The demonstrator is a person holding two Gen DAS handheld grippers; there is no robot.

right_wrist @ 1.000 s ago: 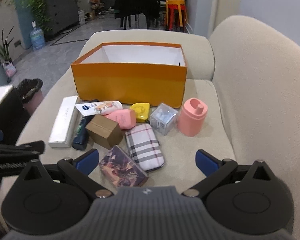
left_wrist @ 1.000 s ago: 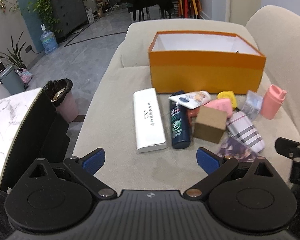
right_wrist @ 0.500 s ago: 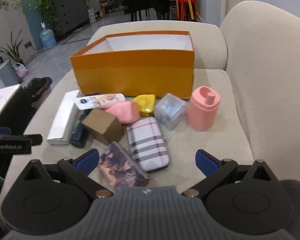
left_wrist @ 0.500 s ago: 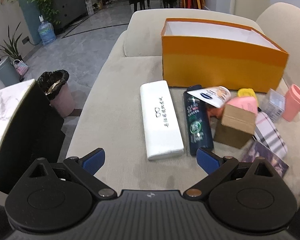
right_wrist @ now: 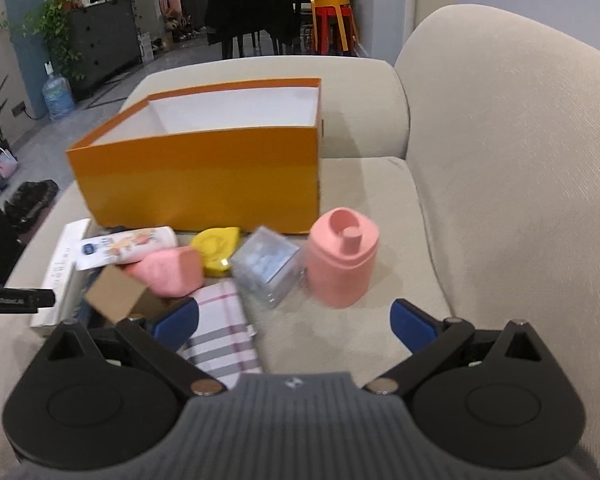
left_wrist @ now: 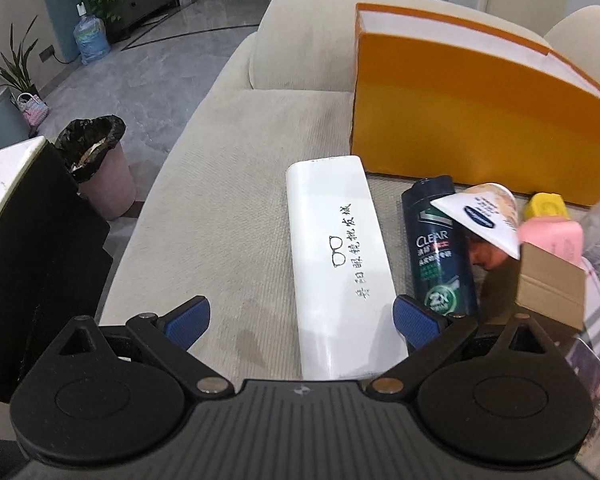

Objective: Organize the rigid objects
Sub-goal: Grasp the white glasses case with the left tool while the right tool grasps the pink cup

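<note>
An open orange box (left_wrist: 472, 120) (right_wrist: 204, 176) stands on the beige sofa. In front of it lie a white glasses case (left_wrist: 340, 264), a dark shampoo bottle (left_wrist: 440, 248), a white tube (right_wrist: 128, 246), a brown carton (left_wrist: 550, 290), a pink soft item (right_wrist: 172, 272), a yellow item (right_wrist: 216, 246), a clear plastic box (right_wrist: 270, 270), a pink bottle (right_wrist: 342, 256) and a plaid case (right_wrist: 220, 336). My left gripper (left_wrist: 302, 318) is open, its fingers either side of the white case's near end. My right gripper (right_wrist: 294, 324) is open and empty, just short of the pink bottle.
The sofa back (right_wrist: 500, 160) rises on the right. Left of the sofa are a pink bin with a black liner (left_wrist: 100, 168), a marble-topped table (left_wrist: 4, 176) and grey floor. A water jug (left_wrist: 90, 38) stands by the far wall.
Both grippers have moved forward and lower toward the objects. The left one now straddles the white case's near end; the right one has closed in on the pink bottle.
</note>
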